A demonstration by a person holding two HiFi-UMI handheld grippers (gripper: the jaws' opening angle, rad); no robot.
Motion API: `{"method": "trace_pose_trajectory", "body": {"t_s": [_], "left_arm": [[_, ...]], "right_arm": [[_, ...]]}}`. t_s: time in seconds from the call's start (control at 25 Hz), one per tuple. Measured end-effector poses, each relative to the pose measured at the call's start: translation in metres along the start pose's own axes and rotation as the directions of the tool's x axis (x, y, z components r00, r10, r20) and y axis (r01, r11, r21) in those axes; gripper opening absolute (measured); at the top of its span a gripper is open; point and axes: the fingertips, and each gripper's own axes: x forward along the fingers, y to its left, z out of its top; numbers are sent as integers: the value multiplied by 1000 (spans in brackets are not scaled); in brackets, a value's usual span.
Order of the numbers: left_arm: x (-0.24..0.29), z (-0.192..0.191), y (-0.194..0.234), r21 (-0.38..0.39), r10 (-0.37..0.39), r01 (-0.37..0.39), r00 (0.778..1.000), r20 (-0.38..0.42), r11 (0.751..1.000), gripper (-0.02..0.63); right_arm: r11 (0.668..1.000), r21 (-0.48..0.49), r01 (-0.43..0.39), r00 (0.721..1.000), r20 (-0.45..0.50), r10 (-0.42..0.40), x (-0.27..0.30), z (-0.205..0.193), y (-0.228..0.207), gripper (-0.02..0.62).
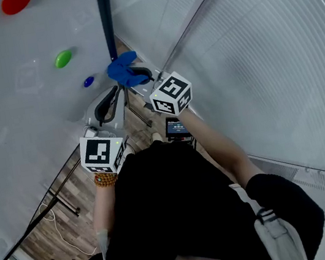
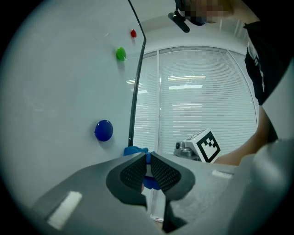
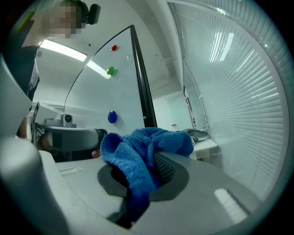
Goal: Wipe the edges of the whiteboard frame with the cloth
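Observation:
The whiteboard (image 1: 24,119) fills the left of the head view, and its dark frame edge (image 1: 106,18) runs up the middle. My right gripper (image 1: 134,75) is shut on a bunched blue cloth (image 1: 123,69), which rests against the frame's lower part. In the right gripper view the cloth (image 3: 138,151) drapes over the jaws of that gripper (image 3: 144,160), with the frame (image 3: 140,82) just behind. My left gripper (image 1: 116,94) is beside the cloth, just left of the frame. Its pads (image 2: 135,174) meet at the tips, with the cloth (image 2: 135,150) showing beyond them.
Red (image 1: 16,2), green (image 1: 63,58) and blue (image 1: 88,81) magnets stick to the board. Window blinds (image 1: 272,44) close off the right side near the frame. Below lie a wooden floor (image 1: 81,196) with cables and a small screen (image 1: 176,129).

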Motion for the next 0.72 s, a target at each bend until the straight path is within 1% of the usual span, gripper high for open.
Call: {"method": "trace_pose_trajectory", "body": {"t_s": [0.12, 0.32, 0.48, 0.72], "left_arm": [[-1, 5, 0, 2, 0, 0, 1000, 11, 1000, 15], [2, 5, -4, -1, -10, 10, 1000, 7, 1000, 15], [3, 5, -5, -1, -15, 15, 1000, 3, 1000, 15], [-1, 8, 2, -3, 1, -1, 1000, 1, 1000, 15]], "right_arm": [[1000, 28, -5, 1000, -6, 5, 1, 2, 3, 72], [998, 66, -20, 999, -47, 23, 5, -5, 6, 71], [994, 105, -29, 999, -27, 32, 4, -6, 5, 69], [996, 85, -32, 998, -46, 36, 4, -5, 3, 69]]}}
